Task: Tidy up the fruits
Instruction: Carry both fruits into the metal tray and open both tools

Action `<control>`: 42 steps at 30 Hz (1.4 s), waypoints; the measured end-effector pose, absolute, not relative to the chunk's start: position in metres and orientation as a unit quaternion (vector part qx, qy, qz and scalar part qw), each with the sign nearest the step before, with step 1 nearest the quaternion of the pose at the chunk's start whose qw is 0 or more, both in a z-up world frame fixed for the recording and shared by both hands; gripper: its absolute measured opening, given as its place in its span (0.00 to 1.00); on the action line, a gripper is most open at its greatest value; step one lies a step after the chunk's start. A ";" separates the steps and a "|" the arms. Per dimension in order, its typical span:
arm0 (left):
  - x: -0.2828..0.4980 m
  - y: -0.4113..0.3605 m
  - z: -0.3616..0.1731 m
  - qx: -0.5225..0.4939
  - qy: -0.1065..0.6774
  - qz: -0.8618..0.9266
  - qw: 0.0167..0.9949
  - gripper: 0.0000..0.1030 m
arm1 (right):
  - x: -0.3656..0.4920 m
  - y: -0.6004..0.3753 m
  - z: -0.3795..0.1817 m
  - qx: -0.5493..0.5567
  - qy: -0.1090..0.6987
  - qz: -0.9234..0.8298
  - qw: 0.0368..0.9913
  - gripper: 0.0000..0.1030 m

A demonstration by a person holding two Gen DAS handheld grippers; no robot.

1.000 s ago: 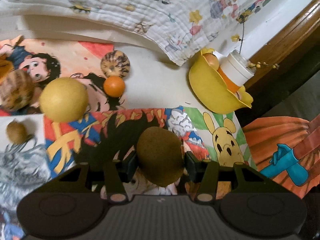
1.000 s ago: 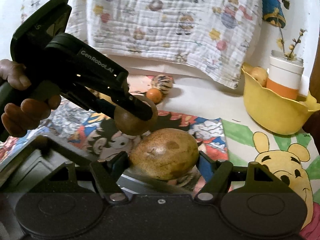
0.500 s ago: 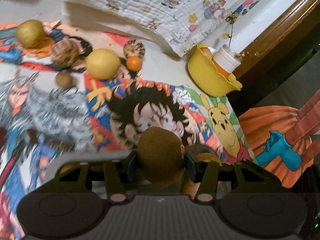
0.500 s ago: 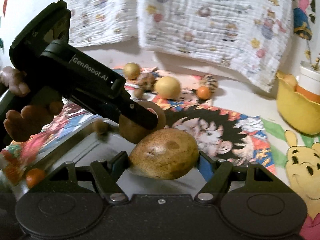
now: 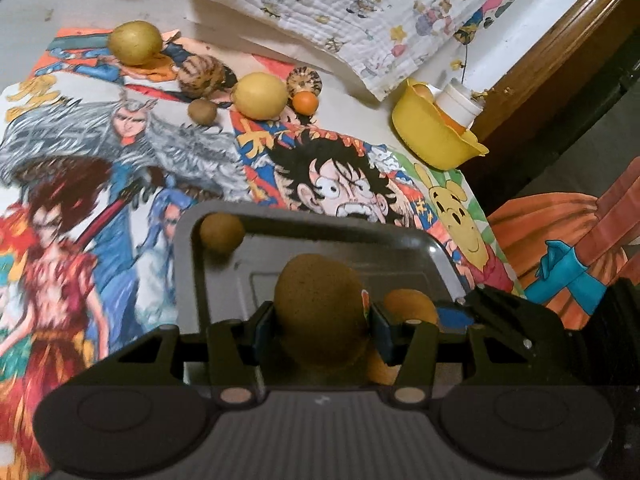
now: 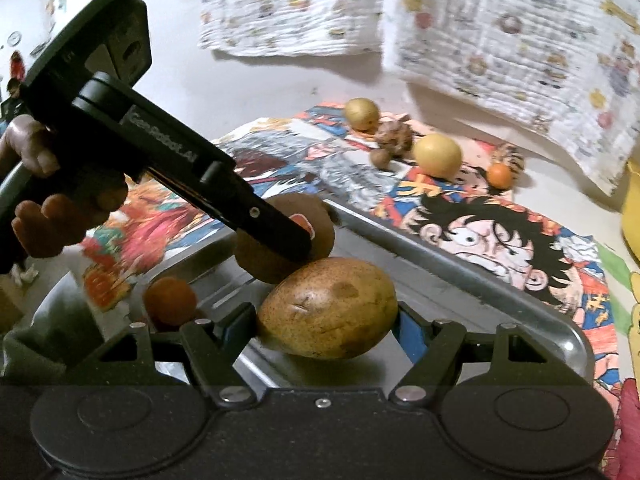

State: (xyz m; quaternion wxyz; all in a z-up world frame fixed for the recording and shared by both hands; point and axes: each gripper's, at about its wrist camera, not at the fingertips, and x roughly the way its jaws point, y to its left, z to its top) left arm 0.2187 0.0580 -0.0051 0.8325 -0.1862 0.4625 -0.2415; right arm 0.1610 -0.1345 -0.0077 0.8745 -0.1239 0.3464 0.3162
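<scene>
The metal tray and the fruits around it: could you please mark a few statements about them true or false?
1. The left hand-held gripper holds a brown kiwi. True.
2. The right hand-held gripper is empty. False: it clamps a speckled mango.
3. The metal tray has no fruit lying in it. False: a small brown fruit lies in its far left corner.
4. A small orange fruit lies on the cartoon mat beside a big yellow fruit. True.
5. The yellow bowl sits inside the tray. False: it stands away from it, near the wooden edge.
</scene>
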 end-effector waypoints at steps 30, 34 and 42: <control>0.181 0.067 -0.006 -0.145 0.471 -0.195 0.848 0.58 | 0.145 -0.137 -0.015 -0.129 0.368 0.319 0.864 0.75; 0.171 0.065 0.003 -0.127 0.459 -0.193 0.858 0.74 | 0.142 -0.139 -0.014 -0.130 0.366 0.319 0.865 0.77; 0.140 0.062 0.018 -0.053 0.438 -0.190 0.877 0.94 | 0.134 -0.148 -0.009 -0.136 0.364 0.316 0.866 0.87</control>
